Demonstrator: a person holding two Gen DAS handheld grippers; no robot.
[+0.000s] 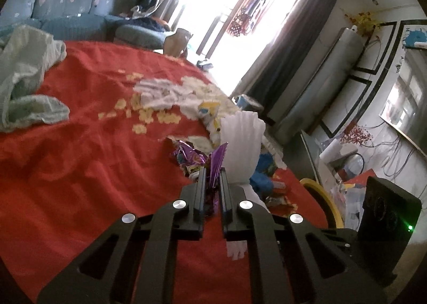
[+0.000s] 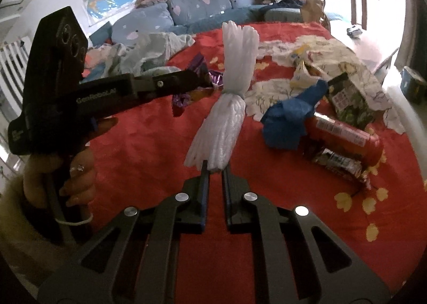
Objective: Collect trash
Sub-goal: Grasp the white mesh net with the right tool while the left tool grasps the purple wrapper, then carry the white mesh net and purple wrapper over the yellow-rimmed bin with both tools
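Crinkly purple foil wrapper [image 1: 216, 163] and ribbed white foam netting [image 2: 229, 95] pinched over red blanket [image 1: 93, 170].

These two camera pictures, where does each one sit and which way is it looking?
Left wrist view: sits on the left gripper, looking along its fingers across the red blanket toward the window; it is shut on a purple wrapper.
Right wrist view: sits on the right gripper, facing the sofa; it pinches a white foam net; the left gripper and the hand holding it show.
Shared: blanket, foam net, purple wrapper, blue crumpled paper.
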